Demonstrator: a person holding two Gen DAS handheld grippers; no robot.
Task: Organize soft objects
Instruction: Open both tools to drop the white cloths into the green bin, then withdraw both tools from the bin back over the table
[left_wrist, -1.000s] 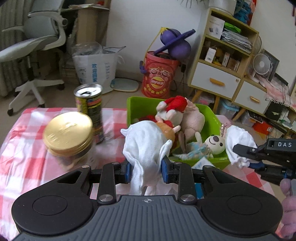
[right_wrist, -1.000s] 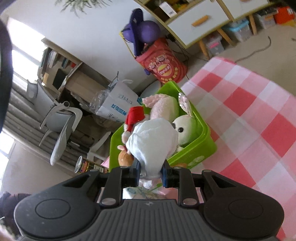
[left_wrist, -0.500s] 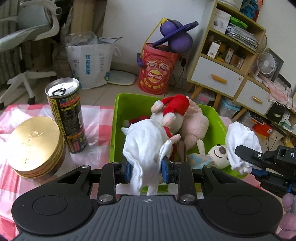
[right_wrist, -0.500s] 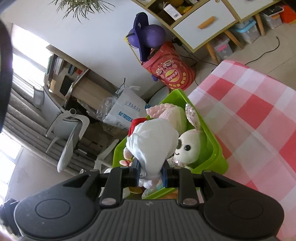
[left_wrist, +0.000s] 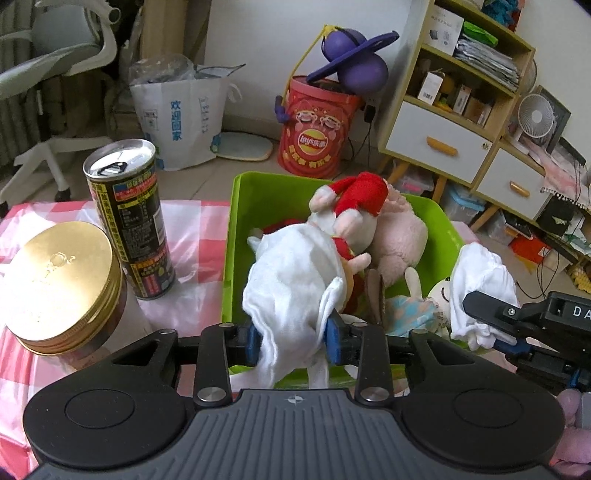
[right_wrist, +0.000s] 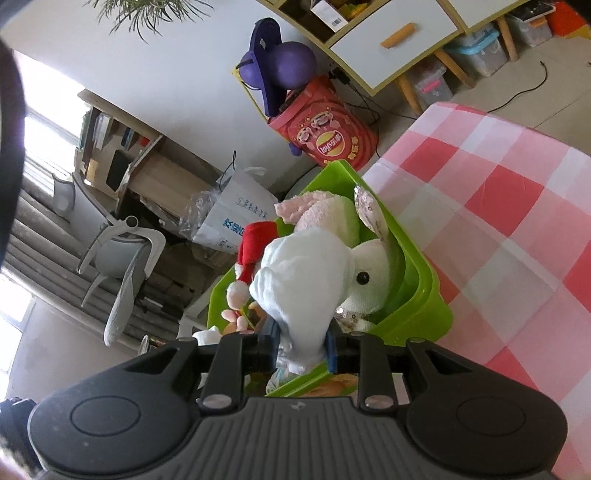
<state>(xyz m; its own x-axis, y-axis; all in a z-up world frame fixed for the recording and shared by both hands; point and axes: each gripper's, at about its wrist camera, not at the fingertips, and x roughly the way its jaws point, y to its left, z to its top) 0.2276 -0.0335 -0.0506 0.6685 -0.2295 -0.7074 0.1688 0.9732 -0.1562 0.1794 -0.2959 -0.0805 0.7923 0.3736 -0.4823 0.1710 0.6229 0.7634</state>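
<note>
wall (left_wrist: 258, 44): white | office chair (left_wrist: 55, 55): grey | shelf unit (left_wrist: 454, 110): wood, white drawers

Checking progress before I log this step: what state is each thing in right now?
Left gripper: shut on a white cloth.
Right gripper: shut on a second white cloth.
Green plastic bin: open, holding plush toys.
Tall black drink can: upright, unopened.
Gold-lidded jar: lid on.

The white cloth (left_wrist: 291, 295) is covering the Santa doll's (left_wrist: 351, 214) body and the bin's (left_wrist: 240, 229) near rim. The second cloth (right_wrist: 306, 280) is masking half the rabbit's (right_wrist: 373, 273) face. The right gripper's (left_wrist: 480, 325) body is running off the picture's edge.
</note>
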